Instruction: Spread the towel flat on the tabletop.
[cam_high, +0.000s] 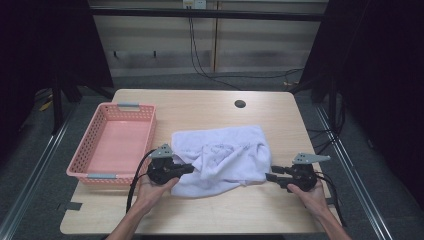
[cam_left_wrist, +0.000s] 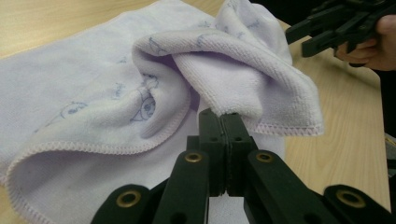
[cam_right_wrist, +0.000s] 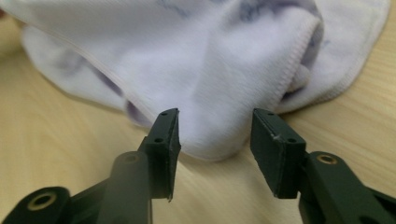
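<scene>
While the left gripper (cam_high: 187, 169) sits at the towel's (cam_high: 225, 152) left side, its jaws are pinched tight on a fold of the cloth; the left gripper view (cam_left_wrist: 225, 116) shows the two black pads pressed together with a doubled edge of terry coming out just above them. Towel is pale lilac with faint blue prints and a stitched hem, lying rumpled on the wooden table (cam_high: 210, 210), roughly centre, a bit toward the near edge. Its left part lies flat, the middle is bunched and folded over.

Right gripper (cam_high: 270, 176) is at the towel's near right corner, jaws apart, nothing clamped. In the right gripper view (cam_right_wrist: 212, 140) a rounded bulge of towel (cam_right_wrist: 215, 84) sits just ahead of and between the two tips; pads not pressing on it, cannot tell if the left pad brushes the cloth. That view is slightly blurred. Right gripper also shows top right in the left gripper view (cam_left_wrist: 303, 39), jaws parted, held by a hand (cam_left_wrist: 369, 44), just beside the towel's far edge.

Pink basket (cam_high: 95, 172) stands on the table's left side, near the towel but apart from it, with grey handles at both ends. Left hand (cam_high: 155, 192) and right hand (cam_high: 310, 195) come in from the near edge. Dark round hole (cam_high: 240, 104) in the tabletop beyond the towel.
</scene>
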